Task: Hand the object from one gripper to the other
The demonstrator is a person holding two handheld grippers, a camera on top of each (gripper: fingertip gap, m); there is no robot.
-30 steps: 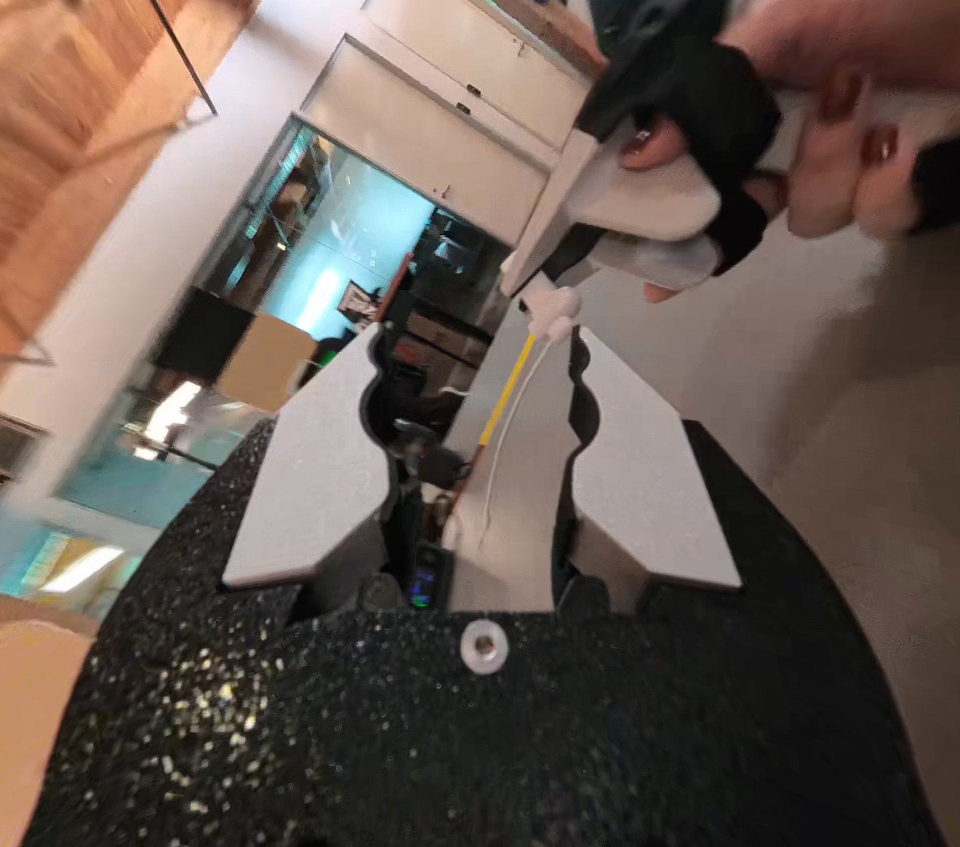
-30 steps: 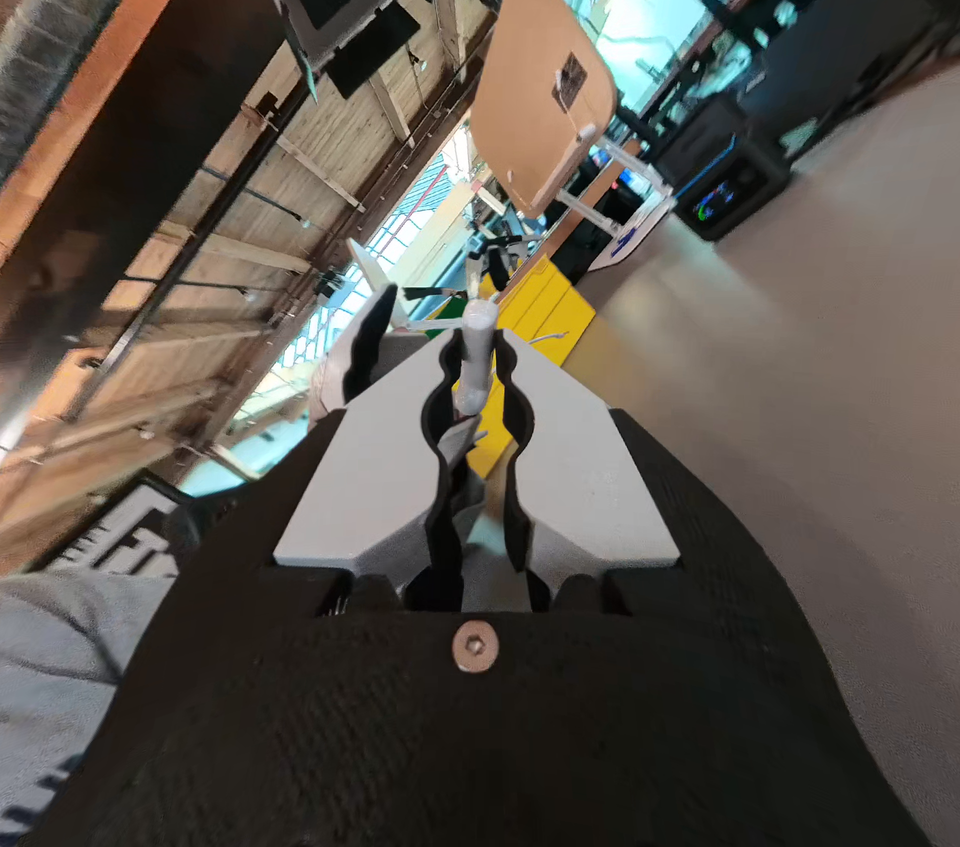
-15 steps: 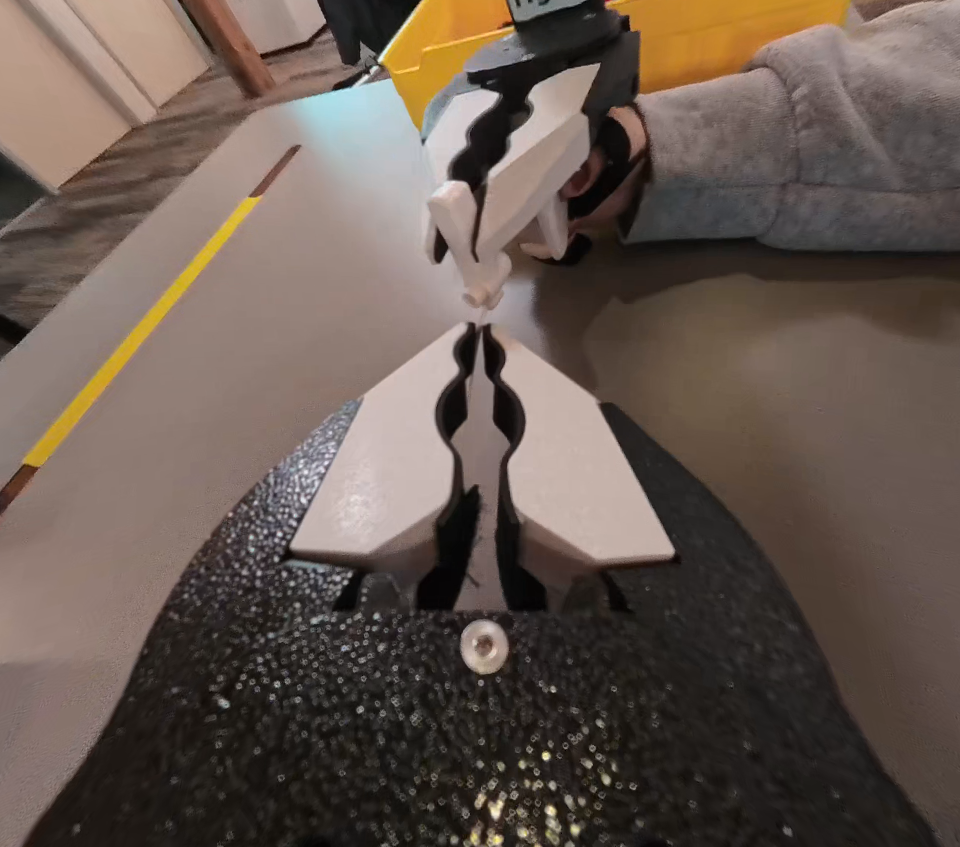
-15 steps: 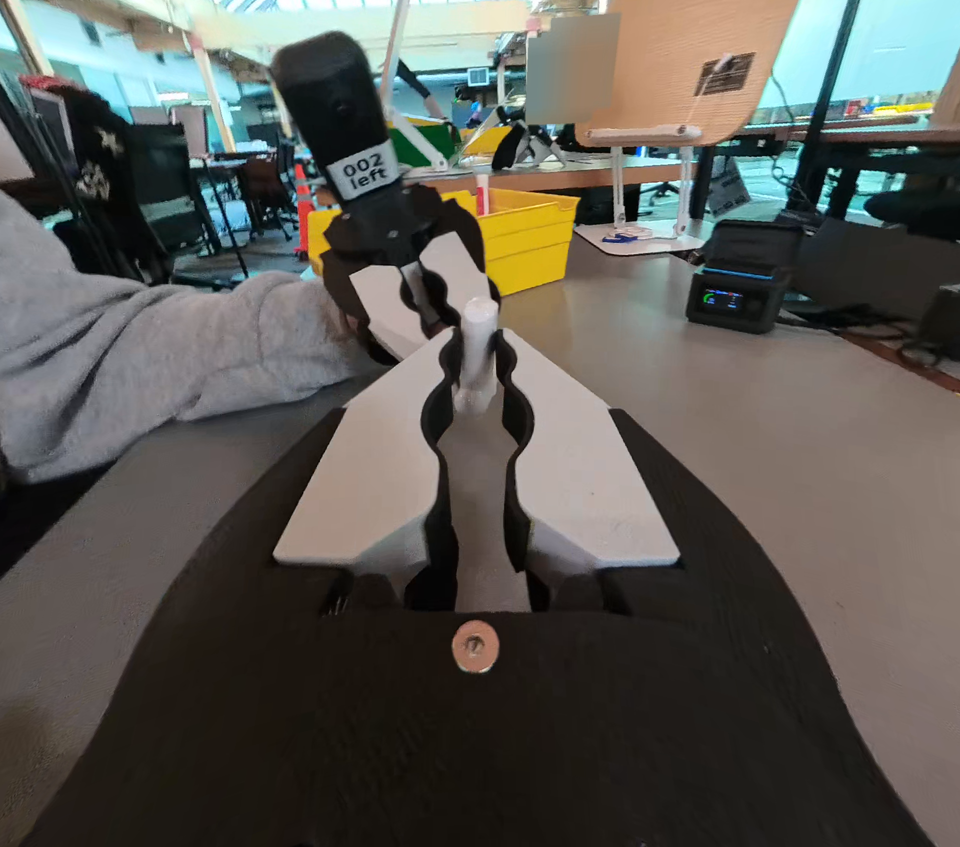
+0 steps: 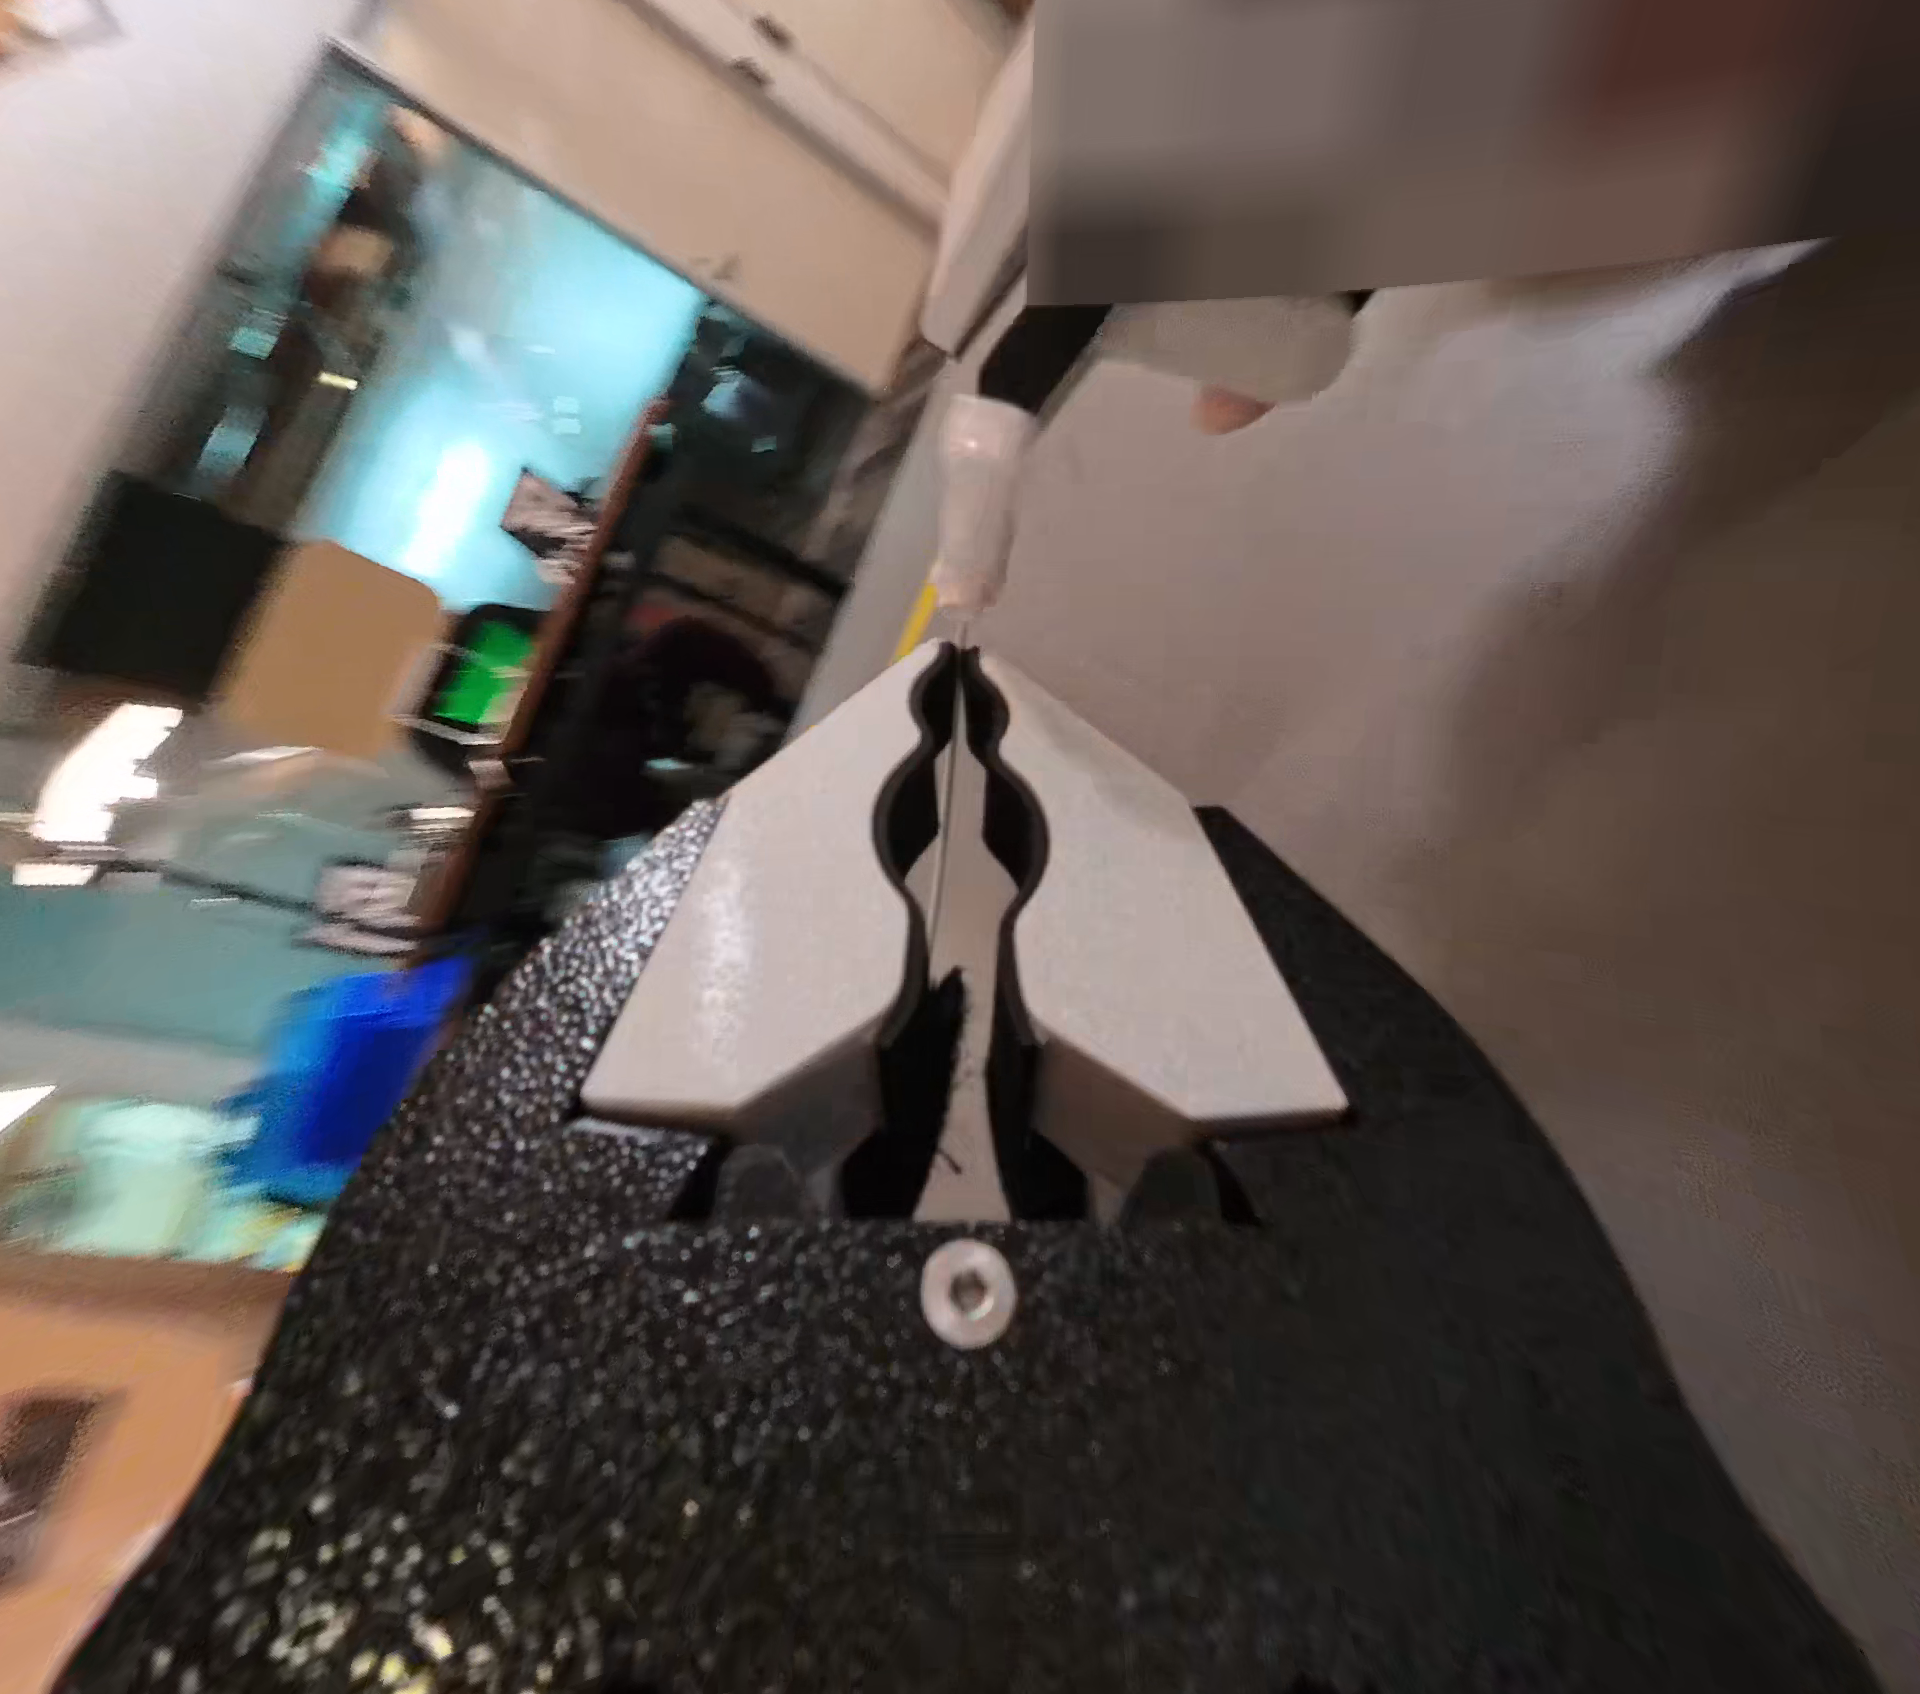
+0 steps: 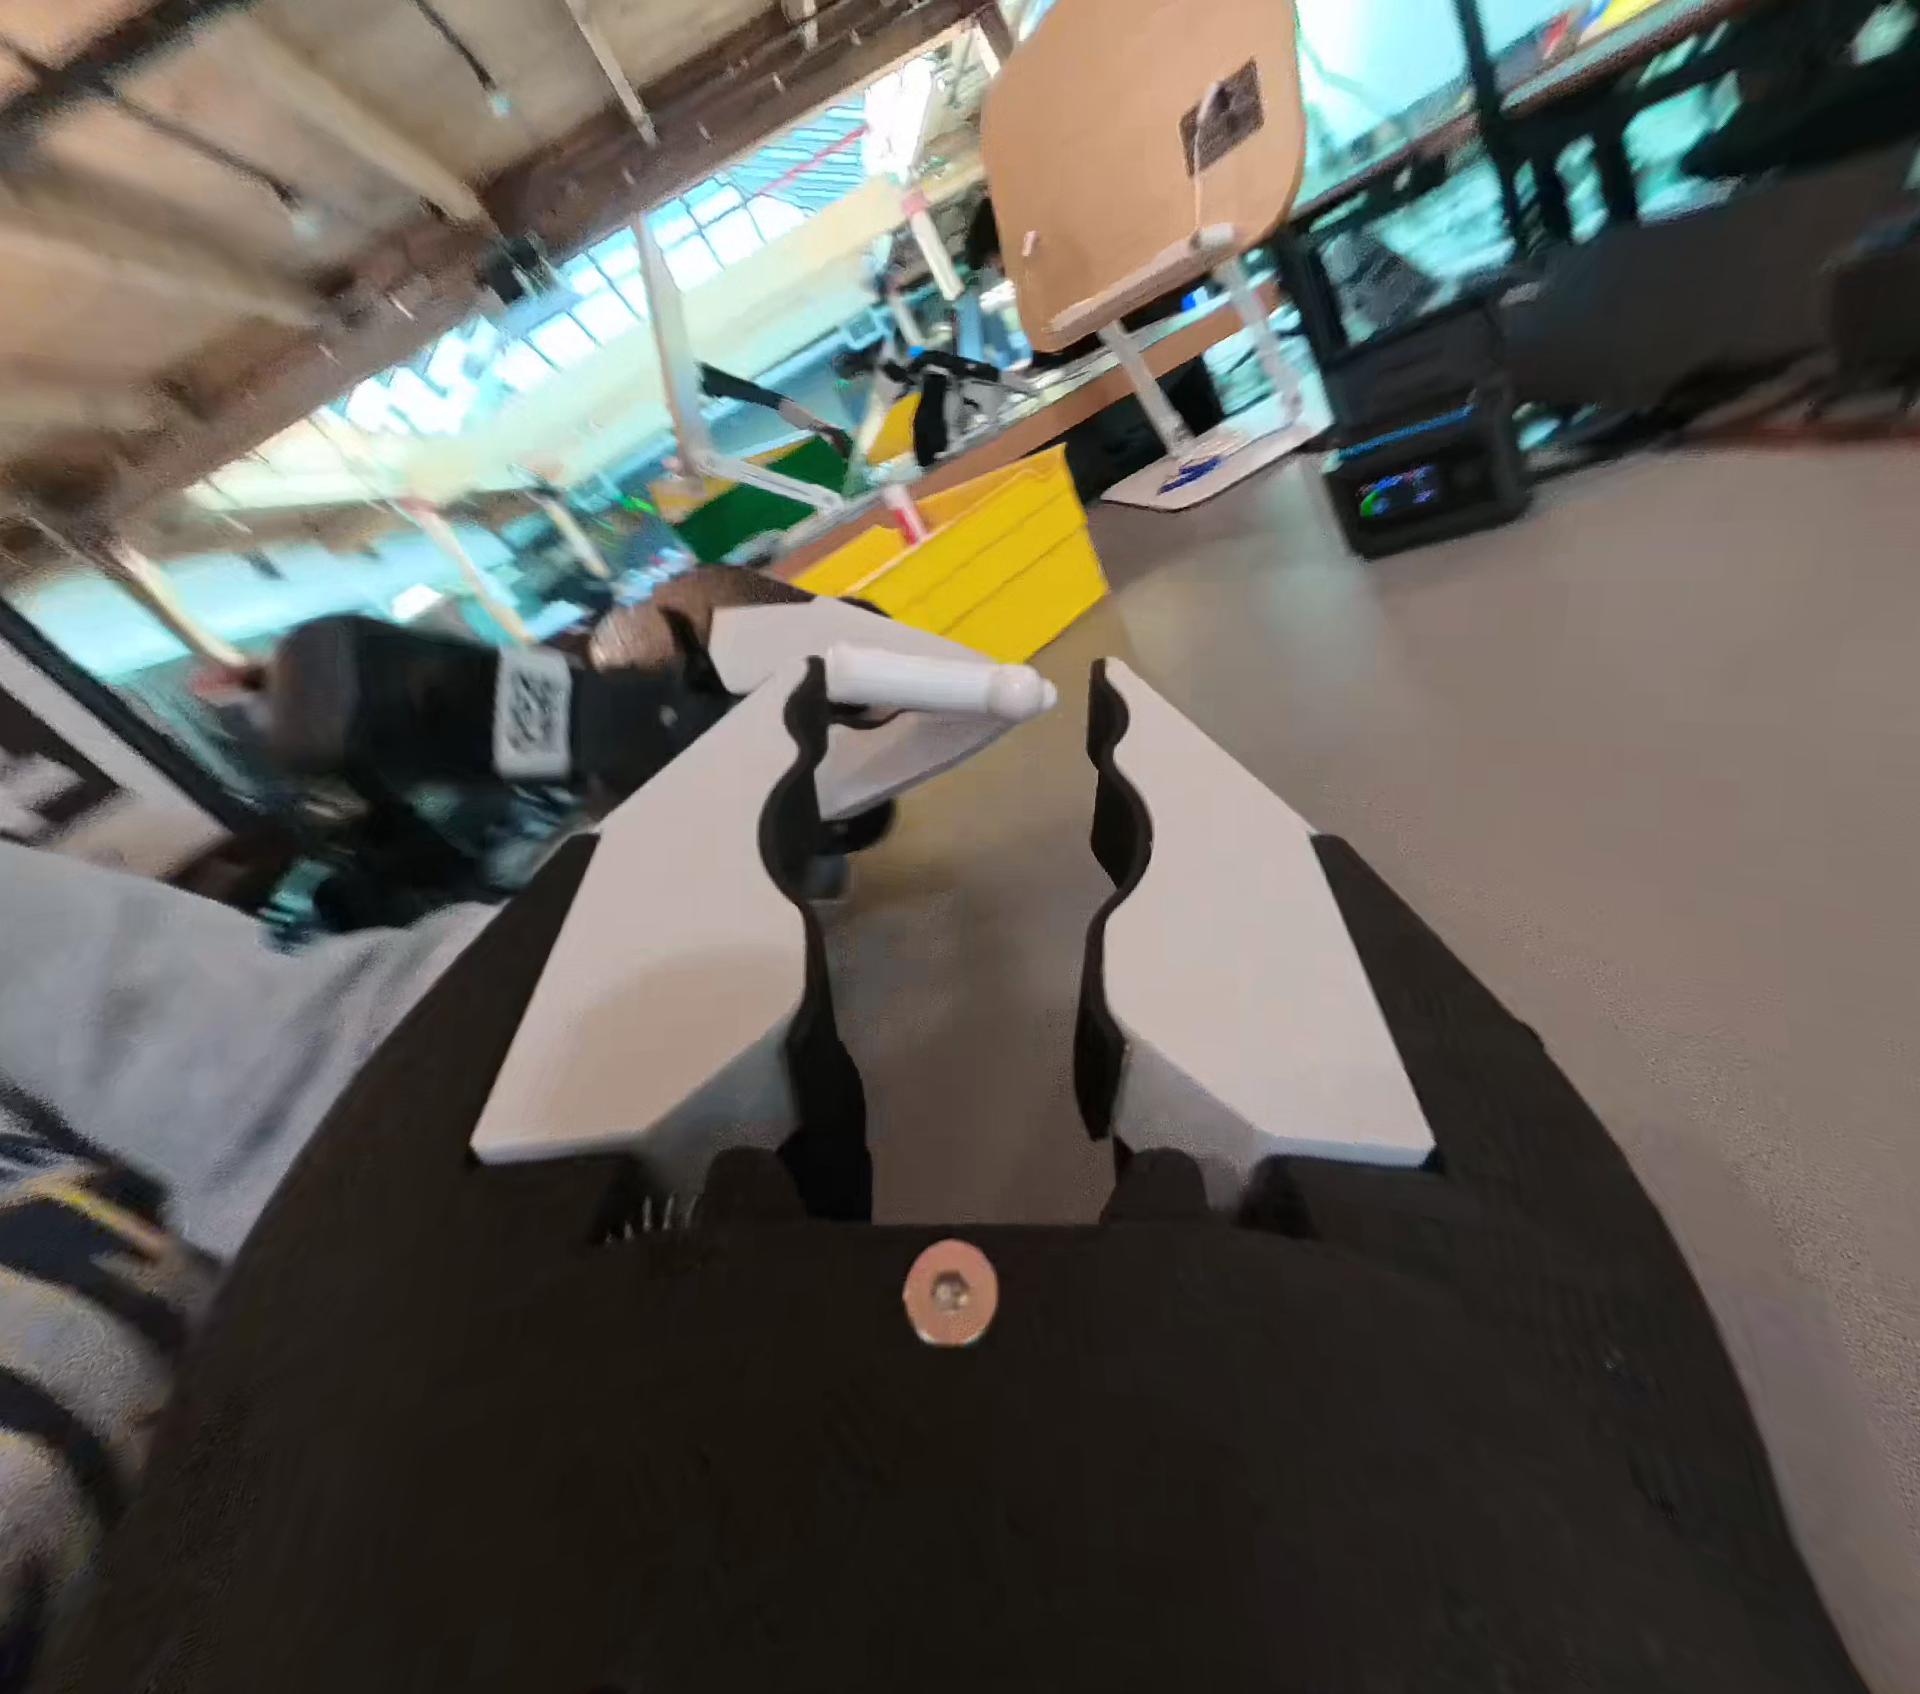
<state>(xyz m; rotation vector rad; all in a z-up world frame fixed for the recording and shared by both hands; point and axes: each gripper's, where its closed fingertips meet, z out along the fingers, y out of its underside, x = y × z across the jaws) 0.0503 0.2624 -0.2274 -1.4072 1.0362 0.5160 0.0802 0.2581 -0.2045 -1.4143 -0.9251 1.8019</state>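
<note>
The object is a small white tube (image 5: 977, 501) with a thin wire stem. In the left wrist view my left gripper (image 5: 956, 652) is shut on the stem, and the tube sticks out past its fingertips. In the right wrist view my right gripper (image 6: 951, 678) is open. The white tube (image 6: 935, 688) lies crosswise between its fingertips and touches neither pad. The left gripper's fingers (image 6: 904, 756) hold it from behind on the left. A blur patch hides most of the right gripper in the left wrist view; only a white finger (image 5: 1216, 356) shows.
A grey table (image 6: 1558, 761) lies below both grippers. Yellow bins (image 6: 966, 564) stand at its far side, with a black device with a lit screen (image 6: 1423, 491) to the right and a wooden board on a white stand (image 6: 1153, 75) behind. A grey sleeve (image 6: 208, 1000) is at the left.
My right gripper was shut on the white tube and has opened. My left gripper has closed on the stem and holds the tube. Both views have tilted.
</note>
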